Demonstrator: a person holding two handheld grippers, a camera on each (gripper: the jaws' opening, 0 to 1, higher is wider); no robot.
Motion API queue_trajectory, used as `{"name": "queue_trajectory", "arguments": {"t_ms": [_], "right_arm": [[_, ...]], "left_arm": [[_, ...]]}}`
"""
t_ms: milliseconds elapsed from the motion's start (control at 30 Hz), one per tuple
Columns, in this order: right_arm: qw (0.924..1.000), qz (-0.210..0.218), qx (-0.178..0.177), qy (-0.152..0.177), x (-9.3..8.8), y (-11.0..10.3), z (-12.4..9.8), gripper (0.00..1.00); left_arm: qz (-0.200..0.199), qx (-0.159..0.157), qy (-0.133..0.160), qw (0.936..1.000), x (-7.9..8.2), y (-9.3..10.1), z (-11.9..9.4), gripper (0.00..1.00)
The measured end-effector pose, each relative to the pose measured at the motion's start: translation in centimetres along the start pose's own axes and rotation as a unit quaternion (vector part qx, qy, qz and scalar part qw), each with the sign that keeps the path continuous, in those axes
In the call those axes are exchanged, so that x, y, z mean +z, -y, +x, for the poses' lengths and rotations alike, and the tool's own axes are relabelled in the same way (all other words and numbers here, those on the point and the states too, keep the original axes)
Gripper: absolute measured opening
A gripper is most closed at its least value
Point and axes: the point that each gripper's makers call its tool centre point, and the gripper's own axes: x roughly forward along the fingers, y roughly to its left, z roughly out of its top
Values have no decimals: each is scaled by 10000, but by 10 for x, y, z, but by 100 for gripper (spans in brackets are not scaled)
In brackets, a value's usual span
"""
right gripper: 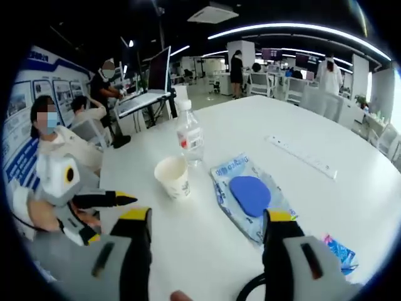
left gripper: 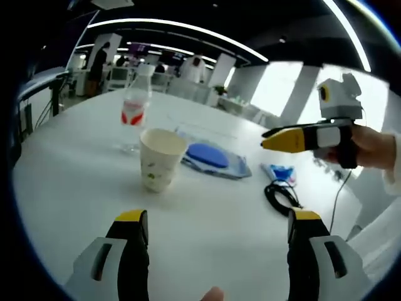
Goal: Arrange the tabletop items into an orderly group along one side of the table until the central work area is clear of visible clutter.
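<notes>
A white paper cup (left gripper: 160, 162) stands on the round white table (left gripper: 207, 251), with a clear water bottle (left gripper: 135, 106) with a red label just behind it. To their right lies a blue pad in a plastic bag (left gripper: 212, 157), then a small blue packet (left gripper: 280, 172) and a coiled black cable (left gripper: 282, 194). My left gripper (left gripper: 218, 219) is open above bare table, short of the cup. My right gripper (right gripper: 208, 216) is open, nothing between its jaws, facing the cup (right gripper: 173, 177), bottle (right gripper: 188, 135) and bagged pad (right gripper: 250, 194). Each gripper shows in the other's view (left gripper: 270, 140) (right gripper: 128, 200).
A long white strip (right gripper: 302, 157) lies on the far side of the table. The blue packet (right gripper: 341, 251) and the cable (right gripper: 247, 288) sit near the right gripper. People sit by a monitor stand (right gripper: 150, 88) beyond the table's edge. Desks and chairs fill the office behind.
</notes>
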Motion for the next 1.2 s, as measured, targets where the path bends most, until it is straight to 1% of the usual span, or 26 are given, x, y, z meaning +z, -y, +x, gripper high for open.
{"name": "queue_trajectory", "arguments": {"t_ms": [133, 200, 267, 400, 500, 700, 733, 767, 867, 1033, 1100, 1200], "right_arm": [[9997, 172, -173, 50, -16, 14, -16, 71], [9995, 217, -232, -17, -26, 18, -23, 70], [9991, 290, -318, -3, -33, 24, -30, 70], [9981, 437, -434, 46, -43, 33, -43, 70], [9977, 463, -490, -10, -51, 39, -48, 69], [9973, 520, -522, -5, -59, 45, -56, 70], [9973, 512, -517, -17, -64, 47, -57, 70], [9974, 509, -503, -60, -69, 48, -58, 71], [9966, 441, -592, -372, -95, 59, -65, 72], [9934, 789, -683, -486, -118, 74, -75, 76], [9925, 821, -715, -562, -126, 77, -75, 76], [9918, 816, -746, -636, -133, 79, -74, 77]], "left_arm": [[68, 12, -98, 9999, -5, 1, -4, 89], [88, 2, -94, 9999, -5, 2, -6, 90], [53, 17, -171, 9998, -8, 1, -6, 89], [26, 41, -133, 9999, -8, 1, -7, 89], [114, 50, -223, 9997, -12, 2, -6, 88], [142, 62, -317, 9994, -16, 2, -5, 87], [153, 74, -348, 9993, -17, 1, -6, 86], [174, 88, -385, 9991, -19, 1, -6, 85], [179, 80, -407, 9990, -20, 1, -6, 85], [196, 78, -430, 9989, -21, 3, -6, 85], [204, 96, -457, 9987, -22, 2, -6, 84], [228, 92, -517, 9984, -25, 3, -6, 84]]}}
